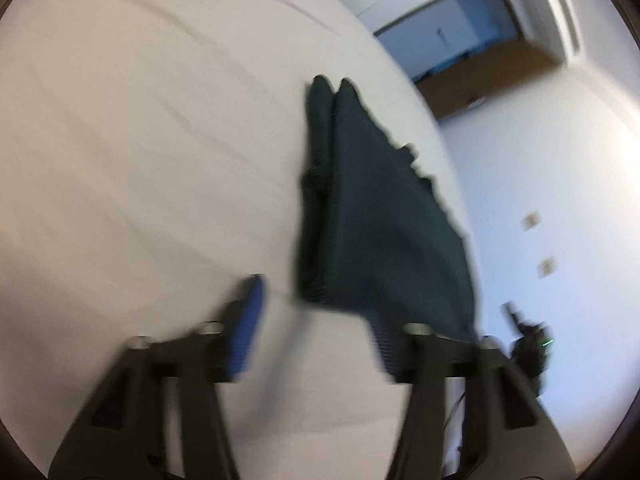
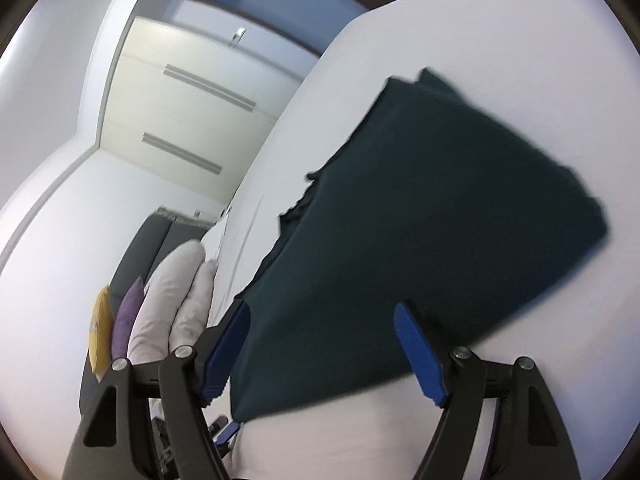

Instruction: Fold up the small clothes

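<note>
A dark teal garment lies folded on the white bed, close to the bed's right edge. My left gripper stands open just in front of its near end. The left pad is over bare sheet and the cloth's near corner drapes over the right finger. In the right wrist view the same garment spreads across the bed. Its near end reaches in between the wide-apart blue pads of my right gripper, which is open. The picture is blurred.
A white-gloved hand rests at the bed's edge left of my right gripper. Beyond it are a grey sofa with a yellow cushion and a purple cushion, and white cupboard doors. A doorway lies past the bed.
</note>
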The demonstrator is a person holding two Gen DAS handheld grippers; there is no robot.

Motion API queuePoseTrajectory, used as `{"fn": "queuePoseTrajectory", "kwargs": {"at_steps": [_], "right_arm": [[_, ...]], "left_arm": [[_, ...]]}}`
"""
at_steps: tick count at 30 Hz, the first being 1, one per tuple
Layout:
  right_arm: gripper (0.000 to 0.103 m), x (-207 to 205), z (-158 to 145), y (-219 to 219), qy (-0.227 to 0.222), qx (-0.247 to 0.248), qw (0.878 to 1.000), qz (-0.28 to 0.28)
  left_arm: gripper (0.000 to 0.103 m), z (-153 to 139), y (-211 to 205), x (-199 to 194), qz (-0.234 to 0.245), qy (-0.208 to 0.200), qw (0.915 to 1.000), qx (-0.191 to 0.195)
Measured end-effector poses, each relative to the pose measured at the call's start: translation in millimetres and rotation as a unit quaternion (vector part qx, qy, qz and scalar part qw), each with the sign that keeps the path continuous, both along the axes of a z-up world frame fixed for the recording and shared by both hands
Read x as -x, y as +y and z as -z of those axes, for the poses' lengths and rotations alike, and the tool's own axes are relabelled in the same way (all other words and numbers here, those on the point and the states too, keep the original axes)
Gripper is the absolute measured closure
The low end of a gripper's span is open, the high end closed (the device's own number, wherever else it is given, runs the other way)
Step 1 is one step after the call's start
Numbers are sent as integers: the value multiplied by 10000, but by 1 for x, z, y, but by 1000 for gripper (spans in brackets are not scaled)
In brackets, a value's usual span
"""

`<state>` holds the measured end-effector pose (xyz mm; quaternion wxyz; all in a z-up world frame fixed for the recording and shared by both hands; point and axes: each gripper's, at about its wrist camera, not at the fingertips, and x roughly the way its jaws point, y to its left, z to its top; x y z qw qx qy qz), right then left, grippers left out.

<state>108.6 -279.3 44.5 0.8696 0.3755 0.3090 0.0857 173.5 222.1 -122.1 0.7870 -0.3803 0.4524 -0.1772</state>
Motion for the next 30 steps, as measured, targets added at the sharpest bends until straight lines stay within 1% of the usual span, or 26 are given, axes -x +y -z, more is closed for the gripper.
{"fn": "queuePoseTrajectory", "kwargs": {"at_steps": [1, 2, 3, 5, 7, 11, 14, 17, 18, 20, 22, 23, 24, 25, 27, 29, 30], "right_arm": [[25, -3, -3, 7, -38, 31, 9999, -97], [25, -6, -5, 12, -61, 39, 9998, -164], [25, -10, -5, 17, -66, 21, 9997, -219], [25, -20, -4, 24, -23, -45, 9995, -302], [25, -28, -5, 32, -26, -51, 9992, -391], [25, -48, -2, 47, 61, -8, 9985, -544], [25, -60, 2, 56, 118, -40, 9980, -618], [25, -69, 6, 66, 136, -10, 9973, -719], [25, -70, 7, 69, 155, -4, 9971, -751], [25, -77, 9, 75, 173, -29, 9965, -816], [25, -88, 10, 82, 193, -14, 9958, -900], [26, -97, 12, 88, 227, -40, 9946, -1013], [27, -103, 14, 91, 266, -66, 9938, -1075], [27, -109, 15, 94, 321, -82, 9934, -1096], [28, -126, 17, 104, 387, -131, 9918, -1207], [28, -139, 16, 115, 400, -59, 9899, -1359], [28, -145, 17, 122, 426, -27, 9886, -1447]], "left_arm": [[34, -2, -1, 2, -29, -18, 10000, 26], [28, -4, -3, 2, -20, -37, 10000, 10], [25, -4, -7, 2, 13, -38, 10000, 37], [24, 2, -8, -2, -62, 113, 9997, 192], [24, 10, -7, -10, -174, 245, 9986, 425], [24, 13, -15, -16, -419, 448, 9959, 660], [24, 14, -24, -8, -679, 427, 9933, 836], [24, 12, -38, 5, -1007, 327, 9912, 797], [24, 12, -42, 8, -1094, 309, 9899, 851], [24, 14, -53, 8, -1167, 323, 9876, 1002], [24, 14, -62, 4, -1138, 283, 9875, 1055], [24, 16, -65, -2, -1114, 257, 9869, 1143], [26, 18, -66, -7, -1126, 262, 9856, 1233], [30, 19, -66, -12, -1141, 256, 9840, 1343], [61, 24, -64, -27, -1091, 268, 9818, 1529], [76, 35, -57, -37, -1141, 412, 9806, 1538], [86, 41, -55, -40, -1158, 455, 9796, 1576]]}}
